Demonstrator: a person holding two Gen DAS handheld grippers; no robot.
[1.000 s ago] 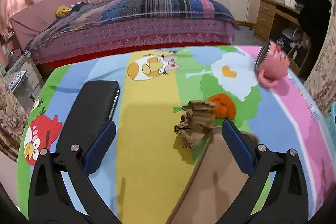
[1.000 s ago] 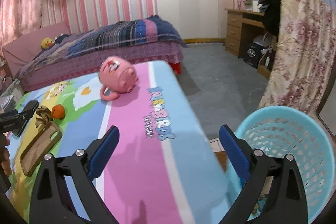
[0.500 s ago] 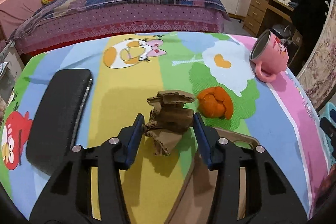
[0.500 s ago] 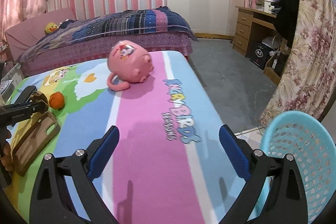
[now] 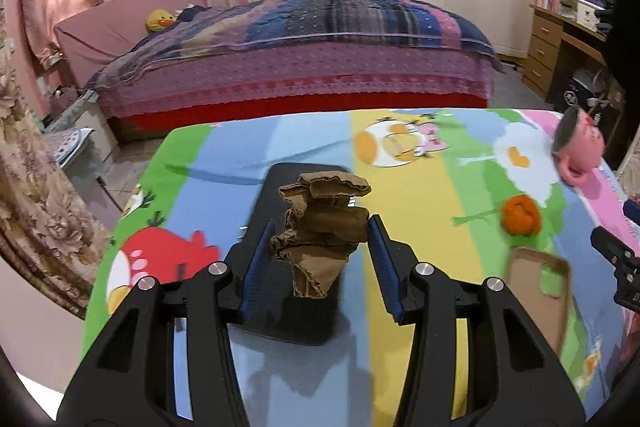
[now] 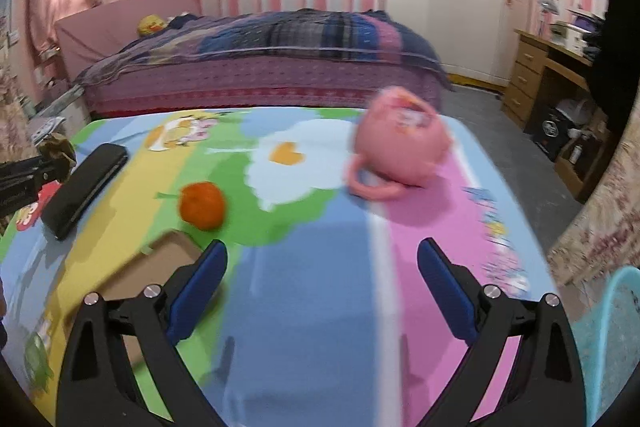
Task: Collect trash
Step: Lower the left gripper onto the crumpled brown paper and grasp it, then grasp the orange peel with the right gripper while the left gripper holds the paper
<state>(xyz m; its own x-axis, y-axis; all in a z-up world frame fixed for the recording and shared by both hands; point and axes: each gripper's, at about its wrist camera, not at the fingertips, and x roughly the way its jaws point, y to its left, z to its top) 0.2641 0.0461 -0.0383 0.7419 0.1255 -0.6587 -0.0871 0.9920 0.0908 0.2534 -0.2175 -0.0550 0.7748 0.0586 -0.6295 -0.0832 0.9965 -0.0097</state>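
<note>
My left hand-held gripper clamps the crumpled brown paper, lifted clear above the black case on the cartoon-print tabletop. My right hand-held gripper hangs wide open and empty near the orange and pink mug.

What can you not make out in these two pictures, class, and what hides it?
- Blue basket: right wrist view, cut off by the edge.
- Pink mug: its picture is blurred in the right wrist view.
- Black case: left wrist view, partly behind the crumpled cardboard and left gripper.
</note>
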